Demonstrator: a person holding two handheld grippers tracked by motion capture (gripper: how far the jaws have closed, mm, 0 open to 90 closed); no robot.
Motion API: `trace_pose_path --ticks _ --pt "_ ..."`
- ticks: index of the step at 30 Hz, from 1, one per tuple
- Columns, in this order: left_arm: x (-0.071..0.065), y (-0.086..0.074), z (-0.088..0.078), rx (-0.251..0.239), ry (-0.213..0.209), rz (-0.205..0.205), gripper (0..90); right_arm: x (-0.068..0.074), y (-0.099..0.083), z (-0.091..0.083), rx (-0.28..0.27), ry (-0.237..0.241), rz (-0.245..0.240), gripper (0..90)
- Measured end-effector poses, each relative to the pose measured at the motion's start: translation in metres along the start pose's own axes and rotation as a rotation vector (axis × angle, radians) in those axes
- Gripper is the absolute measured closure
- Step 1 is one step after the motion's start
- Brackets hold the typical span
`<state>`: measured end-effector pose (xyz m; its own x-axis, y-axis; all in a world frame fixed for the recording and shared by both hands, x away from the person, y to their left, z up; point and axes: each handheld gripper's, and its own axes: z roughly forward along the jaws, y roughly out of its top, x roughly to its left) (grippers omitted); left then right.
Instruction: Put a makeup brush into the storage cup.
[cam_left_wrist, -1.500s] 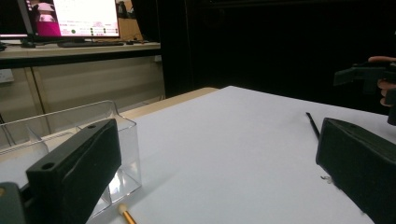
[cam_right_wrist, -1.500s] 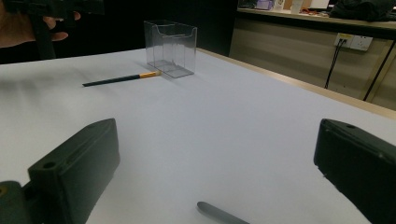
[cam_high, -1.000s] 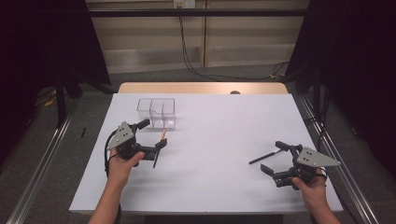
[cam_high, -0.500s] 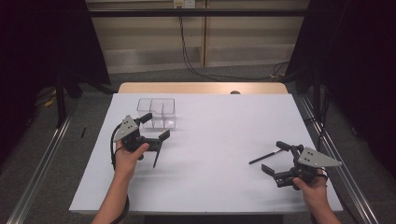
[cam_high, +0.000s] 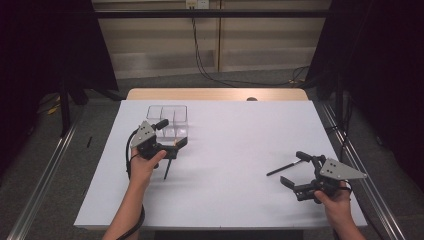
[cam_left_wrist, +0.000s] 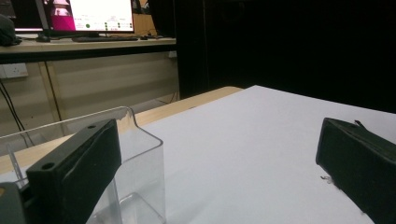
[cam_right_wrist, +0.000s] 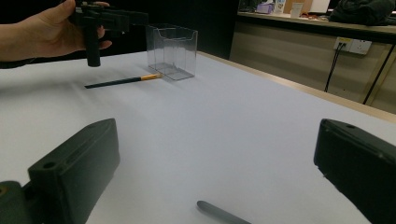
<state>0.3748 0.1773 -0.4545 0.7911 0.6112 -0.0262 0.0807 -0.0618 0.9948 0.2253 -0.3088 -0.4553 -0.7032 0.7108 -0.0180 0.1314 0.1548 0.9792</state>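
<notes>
Pencil (cam_high: 168, 167) flat on table (cam_high: 235, 130) — gold end toward clear box (cam_high: 167, 120).

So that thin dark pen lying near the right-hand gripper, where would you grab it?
Probably mid-shaft. The pen lies flat on the white table, just ahead of the open right gripper. It is long and thin, so I would come down from above with the jaws set across its length, one either side.

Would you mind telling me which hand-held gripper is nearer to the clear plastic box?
Left. The left hand-held gripper sits just in front of the clear plastic box, jaws open, nearly at its wall. The right hand-held gripper is far across the table, near its right edge.
</notes>
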Motion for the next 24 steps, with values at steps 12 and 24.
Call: trace_pose_path --ticks 12,24 --pt "0.0049 -0.004 0.0013 0.054 0.026 -0.003 0.0 -0.0009 -0.0003 -0.0015 0.003 -0.003 -0.001 0.0" --pt "0.0069 -0.0075 0.007 0.201 0.04 -0.045 0.0 -0.0014 -0.0008 -0.0009 0.004 0.001 -0.001 0.0"
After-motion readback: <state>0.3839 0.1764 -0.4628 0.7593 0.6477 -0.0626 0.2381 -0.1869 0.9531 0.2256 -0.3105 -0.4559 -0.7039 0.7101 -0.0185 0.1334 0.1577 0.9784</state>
